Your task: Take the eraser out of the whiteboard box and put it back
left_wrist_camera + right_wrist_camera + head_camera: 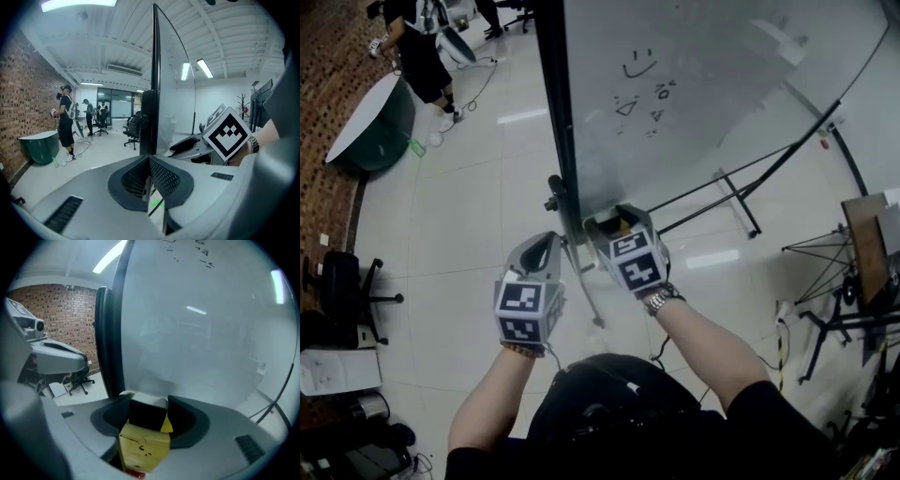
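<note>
A yellow eraser (143, 441) with a black felt face sits between the jaws of my right gripper (145, 413), and both pads press on it. A pale edge shows just behind the eraser; I cannot tell whether it is the box. From the head view this gripper (619, 225) is at the lower left corner of the whiteboard (722, 75), with a bit of yellow at its tip. My left gripper (542, 248) hovers just left of the board's dark frame post (555, 112), shut with nothing in it. In its own view the pads (161, 176) meet at the tip.
The whiteboard (201, 333) bears a few small drawings and stands on dark metal legs (736, 192). At the far left a person (422, 47) stands next to a green round tub (370, 117). An office chair (342, 286) is at the left, stands and cables (853, 300) at the right.
</note>
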Demonstrator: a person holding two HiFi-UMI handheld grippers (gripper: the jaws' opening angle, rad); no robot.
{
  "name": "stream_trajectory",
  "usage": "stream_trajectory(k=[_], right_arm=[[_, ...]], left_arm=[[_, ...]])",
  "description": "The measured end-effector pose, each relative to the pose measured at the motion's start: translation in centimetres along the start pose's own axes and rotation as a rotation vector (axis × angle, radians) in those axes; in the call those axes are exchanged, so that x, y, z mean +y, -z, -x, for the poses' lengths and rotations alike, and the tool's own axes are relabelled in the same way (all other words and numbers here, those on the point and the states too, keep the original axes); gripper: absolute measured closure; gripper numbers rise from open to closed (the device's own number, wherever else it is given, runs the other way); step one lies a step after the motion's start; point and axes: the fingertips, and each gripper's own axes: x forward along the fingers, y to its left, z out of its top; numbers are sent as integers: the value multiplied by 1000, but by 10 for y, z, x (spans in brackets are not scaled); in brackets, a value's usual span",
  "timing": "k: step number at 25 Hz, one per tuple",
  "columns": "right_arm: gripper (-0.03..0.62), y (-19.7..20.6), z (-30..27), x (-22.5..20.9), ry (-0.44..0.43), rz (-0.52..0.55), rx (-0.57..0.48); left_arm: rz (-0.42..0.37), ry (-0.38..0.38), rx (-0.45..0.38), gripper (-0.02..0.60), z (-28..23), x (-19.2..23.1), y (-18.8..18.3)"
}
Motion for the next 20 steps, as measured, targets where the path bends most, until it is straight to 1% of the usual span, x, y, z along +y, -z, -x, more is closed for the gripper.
stream_trajectory(k=[4, 8, 12, 20], right_arm=[[327, -9, 11, -3, 5, -7, -41], [327, -18, 27, -7, 11, -15, -88], [327, -29, 50, -14, 11, -19, -147], [329, -49, 106, -27, -21, -5, -263]], left_arm=[[5, 5, -12, 584, 2, -4, -4], [-13, 0, -17, 584, 6, -11, -6], [-23, -6, -31, 584, 11, -26, -12], [-30, -53, -64, 584, 28, -64, -25]])
